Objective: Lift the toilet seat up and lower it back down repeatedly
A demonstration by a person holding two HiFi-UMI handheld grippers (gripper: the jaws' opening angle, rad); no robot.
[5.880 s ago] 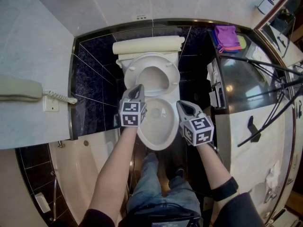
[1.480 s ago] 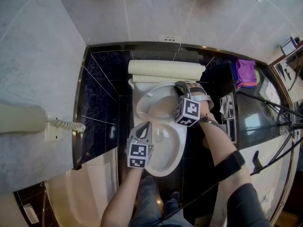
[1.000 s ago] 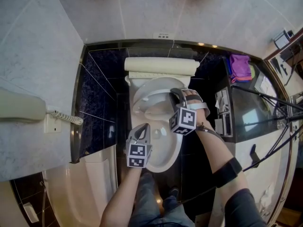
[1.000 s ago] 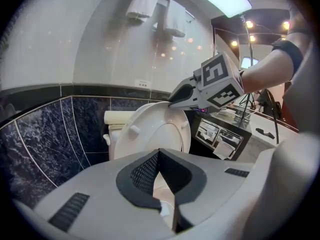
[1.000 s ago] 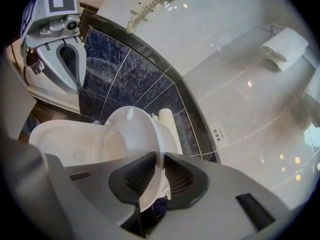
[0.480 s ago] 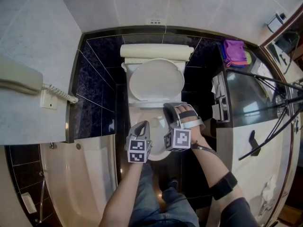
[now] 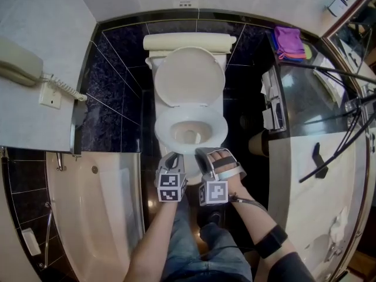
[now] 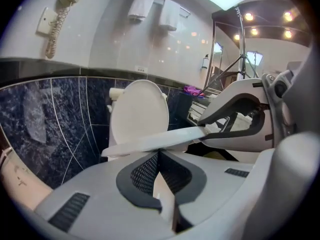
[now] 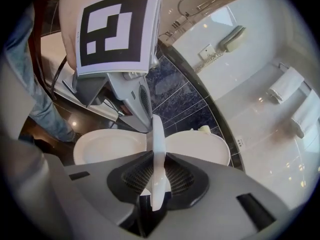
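Tiles, dark and veined with white, frame the toilet in the head view. The oval lid (image 7: pixel 189 75) stands raised against the cream tank (image 7: pixel 188 42). Below it the toilet seat (image 7: pixel 221 128) lies low and level as a glossy white ring around the open bowl. Your left gripper (image 7: pixel 172 159) and right gripper (image 7: pixel 204 155) sit side by side at the seat's front edge, in the lower middle of the frame. Only this view shows the bathtub (image 7: pixel 94 216) at lower left and the purple cloth (image 7: pixel 289 40) at upper right.

The left gripper view shows what the head view cannot. That left gripper (image 8: pixel 159 156) has its meshed dark pads together, with nothing between them. The toilet seat (image 8: pixel 150 143) crosses just above them as a thin flat slab. It runs right into the curved white right gripper (image 8: pixel 207 129).

The right gripper view is rolled sideways. The toilet seat (image 9: pixel 157 149) stands edge-on between the jaws of your right gripper (image 9: pixel 155 159), with the pads against both of its faces. Those jaws have just been opening. The left gripper (image 9: pixel 144 124) hangs just beyond, and the telephone (image 9: pixel 232 36) is at upper right.

Half a second ago a closed white oval hid the bowl, and your right gripper was higher in the frame.
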